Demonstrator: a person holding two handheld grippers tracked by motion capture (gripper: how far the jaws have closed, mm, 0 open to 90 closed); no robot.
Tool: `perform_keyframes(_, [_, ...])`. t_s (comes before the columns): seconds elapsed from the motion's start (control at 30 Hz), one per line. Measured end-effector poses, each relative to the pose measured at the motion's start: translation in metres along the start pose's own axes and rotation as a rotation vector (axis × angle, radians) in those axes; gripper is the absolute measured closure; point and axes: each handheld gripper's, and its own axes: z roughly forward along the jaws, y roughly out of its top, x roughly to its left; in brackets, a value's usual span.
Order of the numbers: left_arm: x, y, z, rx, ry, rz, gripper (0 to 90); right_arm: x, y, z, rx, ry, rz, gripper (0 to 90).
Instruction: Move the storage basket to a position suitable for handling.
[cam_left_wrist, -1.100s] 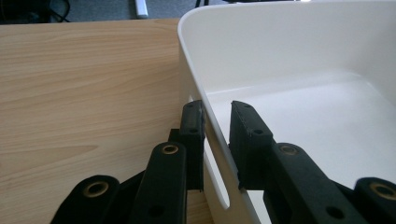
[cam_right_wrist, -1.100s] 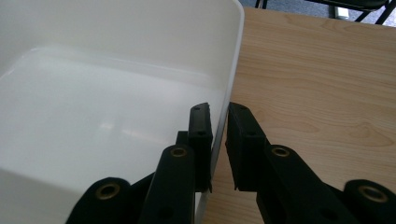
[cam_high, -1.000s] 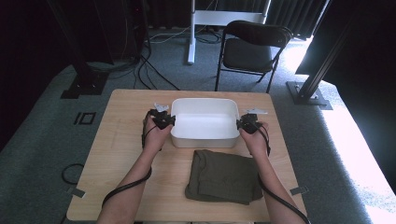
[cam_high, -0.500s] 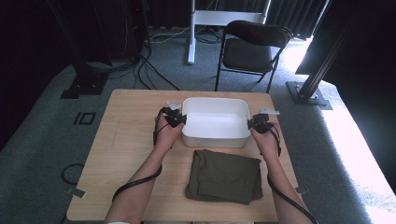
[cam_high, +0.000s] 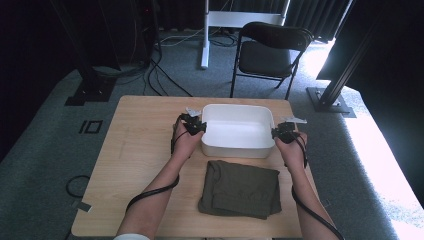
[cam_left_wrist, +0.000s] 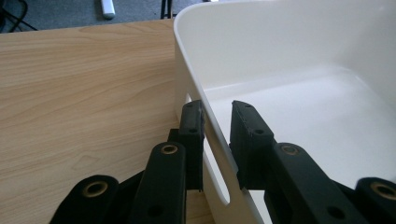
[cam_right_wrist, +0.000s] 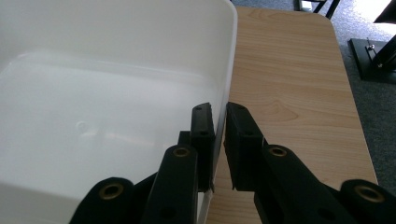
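A white plastic bin (cam_high: 235, 149) stands on the far half of the wooden table (cam_high: 135, 150). My left gripper (cam_high: 199, 126) is shut on the bin's left wall, and in the left gripper view the jaws (cam_left_wrist: 215, 109) straddle that wall of the bin (cam_left_wrist: 303, 60), one outside and one inside. At the opposite end, my right gripper (cam_high: 276, 132) is shut on the right wall. The right gripper view shows its jaws (cam_right_wrist: 219, 109) pinching the thin rim of the bin (cam_right_wrist: 116, 46). Nothing lies inside the bin. A folded olive-green cloth (cam_high: 241, 189) lies flat in front of it.
A black folding chair (cam_high: 270, 47) stands on the grey carpet behind the table. Cables and dark stand bases lie at the back left, and a metal frame foot (cam_high: 330, 100) sits at the back right. Bare tabletop stretches to the left of the bin.
Both grippers have carried the white bin to the right across the table, holding its two end walls throughout. The folded cloth has stayed in place.
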Motion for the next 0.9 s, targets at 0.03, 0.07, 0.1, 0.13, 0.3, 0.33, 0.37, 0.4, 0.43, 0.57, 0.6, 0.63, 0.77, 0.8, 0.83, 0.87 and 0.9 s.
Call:
perform_keyframes(0.03, [0.000,0.000,0.000,0.000,0.001,-0.001,76.5,0.000,0.000,0.000,-0.001,-0.001,-0.005,81.9])
perform_keyframes(0.07, [0.000,0.000,-0.001,0.001,0.000,0.001,76.5,0.000,0.000,0.000,-0.001,-0.004,-0.009,82.0])
perform_keyframes(0.1, [0.000,0.000,-0.001,0.002,-0.001,0.005,76.4,0.001,0.000,0.000,0.000,-0.006,-0.009,82.0])
perform_keyframes(0.13, [0.000,0.000,-0.001,0.004,-0.004,0.006,76.2,0.001,0.000,0.000,0.001,-0.006,-0.009,82.0])
perform_keyframes(0.3, [0.003,0.001,-0.001,0.009,-0.045,0.013,69.9,0.001,0.001,-0.001,-0.007,0.012,-0.009,74.9])
perform_keyframes(0.33, [0.002,0.001,-0.001,0.007,-0.059,0.013,64.3,0.001,0.001,-0.001,-0.013,0.020,-0.009,71.2])
perform_keyframes(0.37, [0.003,0.002,-0.003,-0.006,-0.059,0.017,61.8,0.002,0.002,-0.001,-0.015,0.027,-0.016,66.4])
perform_keyframes(0.4, [0.003,0.003,-0.004,-0.028,-0.056,0.020,61.8,0.003,0.002,0.000,-0.016,0.039,-0.021,61.2])
perform_keyframes(0.43, [0.003,0.005,-0.006,-0.047,-0.046,0.019,57.8,0.004,0.002,0.000,-0.025,0.043,-0.027,58.7])
perform_keyframes(0.57, [0.005,0.008,-0.009,-0.056,-0.067,0.036,46.6,0.007,0.003,0.002,-0.054,0.087,-0.047,41.9])
perform_keyframes(0.6, [0.005,0.008,-0.010,-0.053,-0.064,0.061,42.9,0.008,0.003,0.001,-0.062,0.083,-0.054,41.9])
perform_keyframes(0.63, [0.005,0.008,-0.011,-0.055,-0.080,0.066,42.8,0.008,0.003,0.001,-0.066,0.082,-0.057,38.7])
perform_keyframes(0.77, [0.005,0.008,-0.016,-0.057,-0.168,0.112,35.0,0.010,0.006,-0.002,-0.096,0.153,-0.047,23.0])
perform_keyframes(0.8, [0.004,0.008,-0.018,-0.052,-0.195,0.114,35.0,0.010,0.006,-0.003,-0.108,0.156,-0.029,17.6])
perform_keyframes(0.83, [0.003,0.007,-0.019,-0.043,-0.220,0.109,34.9,0.011,0.006,-0.004,-0.124,0.172,-0.016,13.5])
perform_keyframes(0.87, [0.002,0.006,-0.020,-0.033,-0.235,0.101,33.2,0.012,0.006,-0.005,-0.134,0.180,-0.016,13.5])
perform_keyframes(0.9, [0.000,0.005,-0.021,-0.026,-0.243,0.104,29.1,0.013,0.007,-0.006,-0.142,0.172,-0.021,13.2])
